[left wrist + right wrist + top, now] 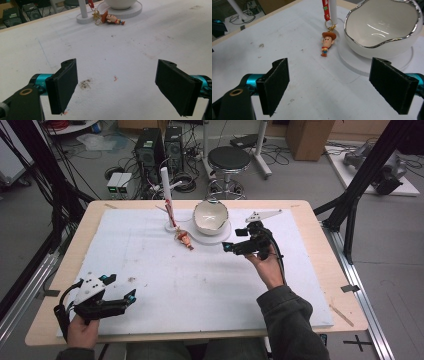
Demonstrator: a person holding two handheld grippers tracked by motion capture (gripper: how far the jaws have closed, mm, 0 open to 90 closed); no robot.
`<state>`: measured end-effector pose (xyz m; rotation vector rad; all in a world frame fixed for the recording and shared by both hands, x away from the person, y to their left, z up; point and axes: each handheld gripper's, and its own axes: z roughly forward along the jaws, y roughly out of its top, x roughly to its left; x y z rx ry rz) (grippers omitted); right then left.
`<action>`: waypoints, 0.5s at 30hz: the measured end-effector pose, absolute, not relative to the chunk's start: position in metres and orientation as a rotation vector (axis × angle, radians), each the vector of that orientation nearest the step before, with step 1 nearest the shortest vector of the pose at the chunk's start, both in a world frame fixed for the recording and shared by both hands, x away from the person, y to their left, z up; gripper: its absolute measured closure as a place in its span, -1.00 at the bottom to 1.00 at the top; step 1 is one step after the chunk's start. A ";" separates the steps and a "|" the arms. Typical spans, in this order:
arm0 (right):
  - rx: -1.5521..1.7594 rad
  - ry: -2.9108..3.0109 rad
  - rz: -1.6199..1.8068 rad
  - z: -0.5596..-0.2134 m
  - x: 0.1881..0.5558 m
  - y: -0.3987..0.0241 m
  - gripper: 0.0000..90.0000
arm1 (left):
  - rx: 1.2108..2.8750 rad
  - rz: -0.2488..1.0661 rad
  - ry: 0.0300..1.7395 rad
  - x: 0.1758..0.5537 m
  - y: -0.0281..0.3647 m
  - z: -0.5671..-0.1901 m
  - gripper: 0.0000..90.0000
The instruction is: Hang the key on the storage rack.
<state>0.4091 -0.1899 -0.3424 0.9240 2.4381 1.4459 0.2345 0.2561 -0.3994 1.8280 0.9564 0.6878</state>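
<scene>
Right gripper (231, 239) hangs above the white mat (150, 270) in the high view, jaws apart and empty, just beside the white bowl (210, 216); the cowboy figure keychain (185, 239) lies near it, at the foot of the white post (165, 190). Left gripper (120, 287) sits well apart at the mat's near left corner, also open and empty.

Left gripper view: wide, empty jaws, with the keychain (111, 18) far ahead beside the post's base.

Right gripper view: jaws spread with nothing between them; the keychain (327, 42) lies ahead, its red strap (326, 10) running up beside the post, the bowl (384, 27) standing on its round base to the right.
</scene>
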 end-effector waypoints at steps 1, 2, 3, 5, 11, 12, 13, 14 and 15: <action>0.932 2.436 1.451 -0.342 0.408 -0.192 -0.65 | 1.826 0.688 0.958 0.234 0.256 -0.399 -0.58; 0.933 2.429 1.451 -0.343 0.407 -0.194 -0.65 | 1.822 0.689 0.960 0.234 0.256 -0.399 -0.58; 0.934 2.425 1.457 -0.343 0.406 -0.196 -0.65 | 1.824 0.690 0.958 0.234 0.256 -0.399 -0.58; 0.943 2.418 1.460 -0.344 0.405 -0.199 -0.65 | 1.829 0.689 0.954 0.234 0.256 -0.399 -0.58; 0.949 2.402 1.469 -0.345 0.397 -0.209 -0.67 | 1.824 0.687 0.961 0.235 0.256 -0.399 -0.58; 0.947 2.399 1.473 -0.346 0.396 -0.211 -0.67 | 1.825 0.688 0.959 0.235 0.256 -0.399 -0.58; 0.953 2.395 1.474 -0.346 0.395 -0.213 -0.67 | 1.824 0.688 0.960 0.235 0.256 -0.399 -0.58; 0.953 2.394 1.476 -0.347 0.393 -0.215 -0.67 | 1.822 0.686 0.961 0.235 0.256 -0.399 -0.58; 0.958 2.394 1.475 -0.348 0.392 -0.217 -0.67 | 1.823 0.688 0.961 0.235 0.256 -0.399 -0.58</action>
